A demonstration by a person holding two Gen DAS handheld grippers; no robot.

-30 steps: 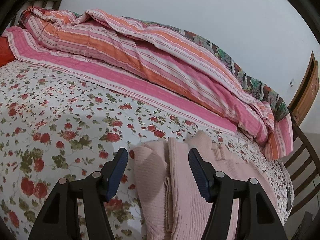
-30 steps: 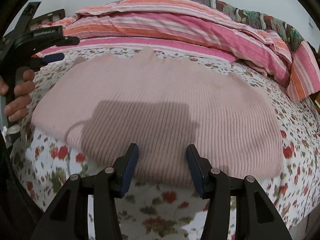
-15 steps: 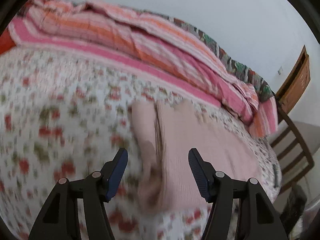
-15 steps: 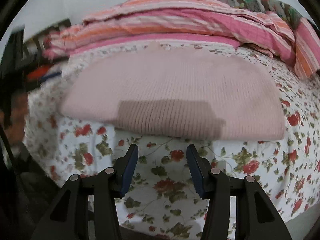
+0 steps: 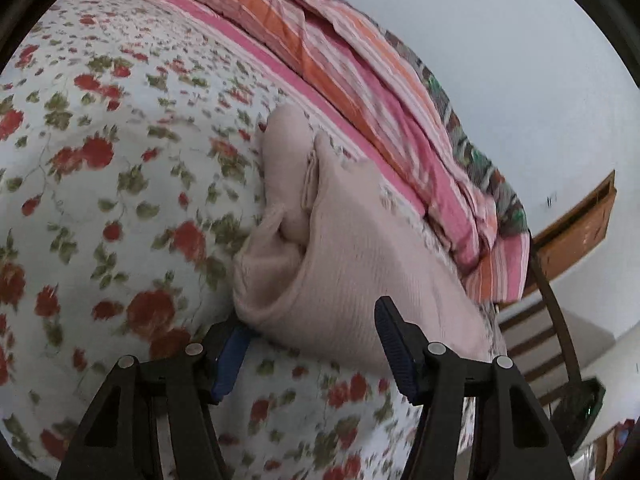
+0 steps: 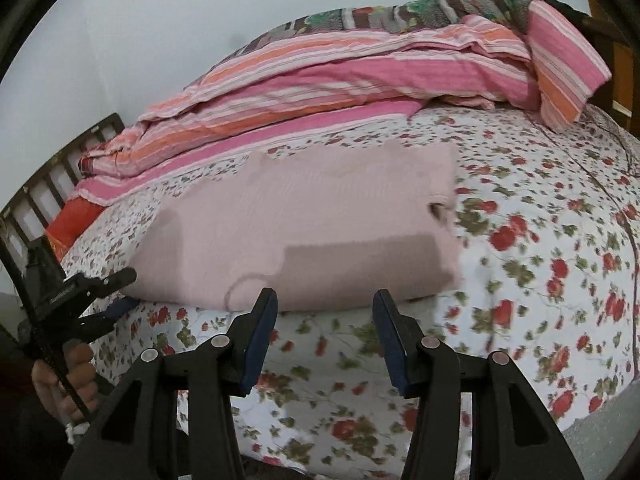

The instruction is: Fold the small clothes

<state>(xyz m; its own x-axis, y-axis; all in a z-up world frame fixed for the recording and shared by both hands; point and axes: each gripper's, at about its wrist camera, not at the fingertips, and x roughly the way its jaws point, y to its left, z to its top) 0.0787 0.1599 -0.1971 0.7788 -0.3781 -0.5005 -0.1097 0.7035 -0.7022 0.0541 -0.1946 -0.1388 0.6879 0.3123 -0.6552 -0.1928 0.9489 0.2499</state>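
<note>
A folded pale pink knit sweater point(image 5: 352, 264) point(image 6: 304, 224) lies on the floral bed sheet point(image 5: 100, 160). My left gripper point(image 5: 312, 320) is at its near left corner and its jaws are closing. The left finger is tucked under the corner and the right finger stands over the knit, so the corner lies between them without being pinched. The right wrist view shows that same left gripper point(image 6: 124, 292) at the sweater's left end, held by a hand point(image 6: 68, 380). My right gripper point(image 6: 325, 296) is open just in front of the sweater's near edge, with nothing between its fingers.
A pink and orange striped quilt point(image 5: 360, 80) point(image 6: 340, 76) is bunched along the far side of the bed. A dark slatted headboard point(image 6: 48, 176) and a red pillow point(image 6: 76, 220) are at the left. A wooden chair point(image 5: 552, 320) stands past the bed's end.
My left gripper has come down and in to the sweater's corner, and its left finger has slid under it. My right gripper has backed off the sweater's edge and rolled.
</note>
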